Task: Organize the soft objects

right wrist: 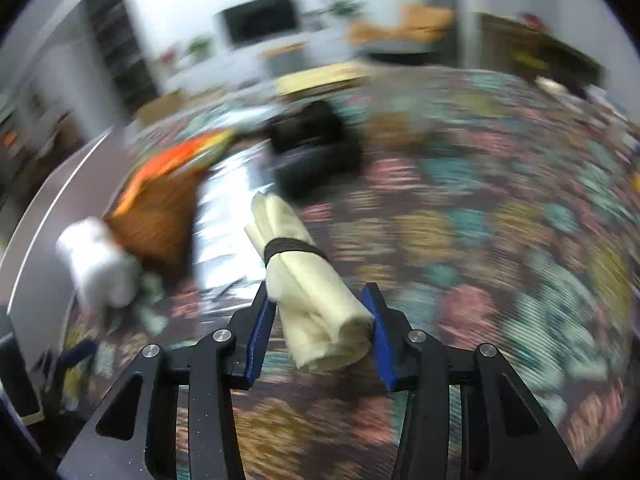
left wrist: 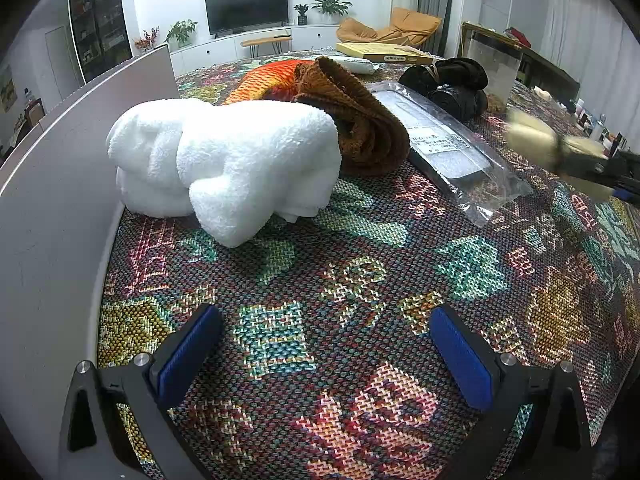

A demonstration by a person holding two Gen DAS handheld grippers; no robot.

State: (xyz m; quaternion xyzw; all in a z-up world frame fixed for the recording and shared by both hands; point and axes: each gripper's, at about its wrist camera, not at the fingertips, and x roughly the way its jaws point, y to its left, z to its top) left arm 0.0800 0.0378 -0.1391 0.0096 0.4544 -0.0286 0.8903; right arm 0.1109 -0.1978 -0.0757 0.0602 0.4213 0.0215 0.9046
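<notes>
A white fluffy towel [left wrist: 224, 164] lies rolled on the patterned tablecloth [left wrist: 360, 280], with a brown knitted cloth [left wrist: 356, 120] and an orange striped cloth [left wrist: 268, 80] behind it. My left gripper [left wrist: 324, 344] is open and empty, low over the cloth in front of the towel. My right gripper [right wrist: 320, 320] is shut on a cream rolled cloth [right wrist: 308, 280] tied with a dark band, held above the table; it shows blurred at the right in the left wrist view [left wrist: 536, 136]. The right wrist view is motion-blurred.
A grey board [left wrist: 52, 200] stands along the left edge. A clear plastic packet [left wrist: 448, 148] lies right of the brown cloth. Black rolled fabrics [left wrist: 452, 84] and a flat yellow box [left wrist: 384, 54] lie farther back. A clear box [left wrist: 496, 64] stands at the right.
</notes>
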